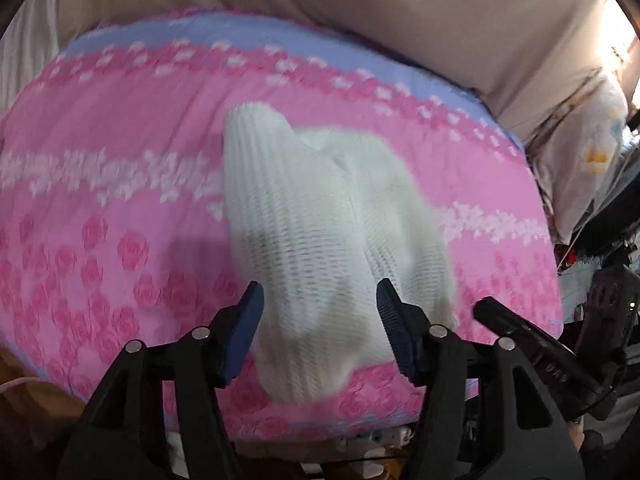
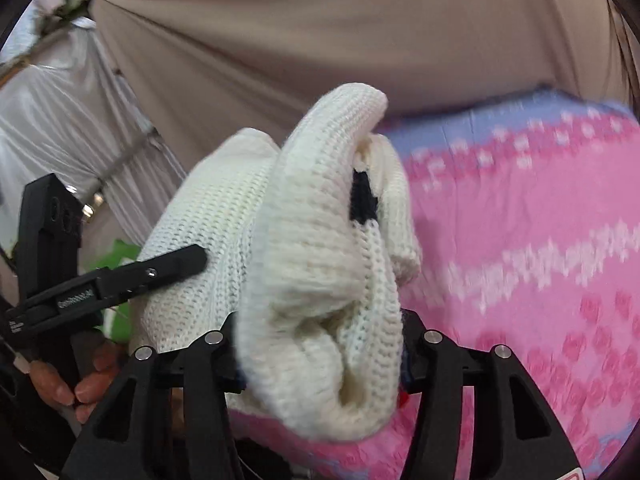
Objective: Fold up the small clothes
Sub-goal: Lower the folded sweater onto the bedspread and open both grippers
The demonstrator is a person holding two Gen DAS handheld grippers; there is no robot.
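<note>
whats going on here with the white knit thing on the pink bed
A person is folding a white knit garment on a pink floral bedspread, holding a two-finger tool in each hand. The right tool has a bunched, thick wad of the knit between its fingers and holds it above the bedspread. The left tool is open, its fingers on either side of the garment's near end, not gripping. The fold is unfinished: the garment is still rumpled.
</note>
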